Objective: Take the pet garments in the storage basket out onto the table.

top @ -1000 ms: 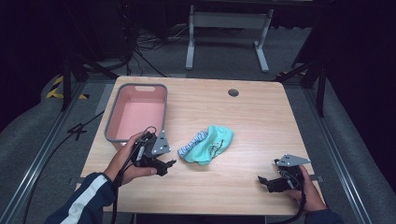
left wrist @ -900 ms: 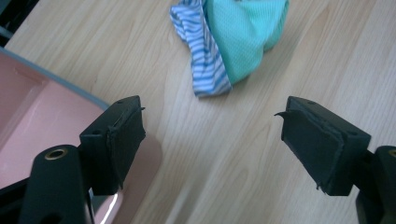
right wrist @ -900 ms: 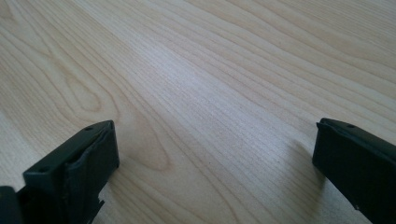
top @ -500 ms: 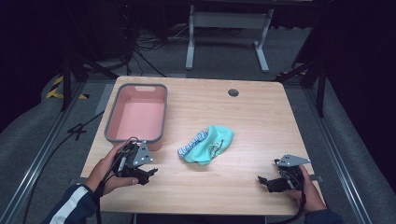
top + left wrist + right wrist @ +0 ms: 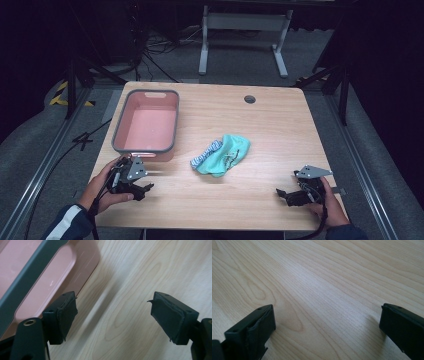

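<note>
A crumpled teal cloth [image 5: 226, 154] with a blue-and-white patterned piece [image 5: 205, 152] beside it lies at the table's middle. A pink bin with a grey rim [image 5: 145, 149] stands at the left. My left gripper [image 5: 145, 188] rests near the front left edge, just below the bin's near corner, held by a hand. In the left gripper view its jaws stand wide apart over bare wood, with the bin's wall [image 5: 50, 290] at the left. My right gripper [image 5: 281, 194] lies at the front right, open, and nothing sits between its pads [image 5: 257, 325].
A round grommet hole [image 5: 249, 99] is set in the table's far side. Cables trail on the floor at the left, beyond the table's edge. A metal stand [image 5: 242, 30] rises behind the table. Bare wood lies between the two grippers.
My left gripper has drawn back toward the front left edge, away from the cloth, and now sits below the bin's corner. The right gripper has stayed put.
</note>
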Demonstrator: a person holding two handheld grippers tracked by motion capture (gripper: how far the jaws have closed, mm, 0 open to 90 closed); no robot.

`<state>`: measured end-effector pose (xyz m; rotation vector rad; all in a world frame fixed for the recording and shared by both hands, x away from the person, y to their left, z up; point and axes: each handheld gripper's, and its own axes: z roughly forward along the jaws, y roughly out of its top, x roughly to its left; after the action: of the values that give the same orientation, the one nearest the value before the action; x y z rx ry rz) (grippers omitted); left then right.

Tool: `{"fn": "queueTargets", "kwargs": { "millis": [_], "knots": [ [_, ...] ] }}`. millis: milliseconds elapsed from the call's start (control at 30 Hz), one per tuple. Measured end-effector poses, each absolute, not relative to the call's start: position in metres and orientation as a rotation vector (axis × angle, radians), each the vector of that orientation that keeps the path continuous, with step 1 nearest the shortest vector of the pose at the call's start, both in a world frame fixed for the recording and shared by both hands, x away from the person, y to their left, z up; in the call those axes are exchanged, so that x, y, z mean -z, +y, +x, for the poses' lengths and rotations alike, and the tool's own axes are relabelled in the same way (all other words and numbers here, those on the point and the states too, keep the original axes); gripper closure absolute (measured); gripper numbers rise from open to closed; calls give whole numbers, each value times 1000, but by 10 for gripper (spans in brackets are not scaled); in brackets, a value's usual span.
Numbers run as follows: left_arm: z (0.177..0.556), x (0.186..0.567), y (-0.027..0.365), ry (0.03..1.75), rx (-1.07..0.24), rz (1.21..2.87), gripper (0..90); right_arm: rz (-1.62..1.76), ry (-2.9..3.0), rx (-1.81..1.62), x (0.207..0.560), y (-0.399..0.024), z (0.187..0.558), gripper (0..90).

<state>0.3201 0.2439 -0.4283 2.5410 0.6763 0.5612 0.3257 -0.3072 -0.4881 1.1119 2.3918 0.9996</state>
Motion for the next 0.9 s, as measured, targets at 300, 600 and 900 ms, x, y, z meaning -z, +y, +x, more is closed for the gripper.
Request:
{"fn": "queueTargets", "kwargs": {
  "millis": [300, 600, 900],
  "knots": [
    [324, 444, 264, 730, -553, 2526, 209, 1112, 2392, -999, 488, -307, 326, 6],
    [325, 455, 286, 779, -512, 2473, 203, 1112, 2391, -1000, 488, -307, 326, 5],
    [326, 469, 301, 839, -411, 2384, 190, 1112, 2391, -1000, 488, -307, 326, 5]
  ]
}}
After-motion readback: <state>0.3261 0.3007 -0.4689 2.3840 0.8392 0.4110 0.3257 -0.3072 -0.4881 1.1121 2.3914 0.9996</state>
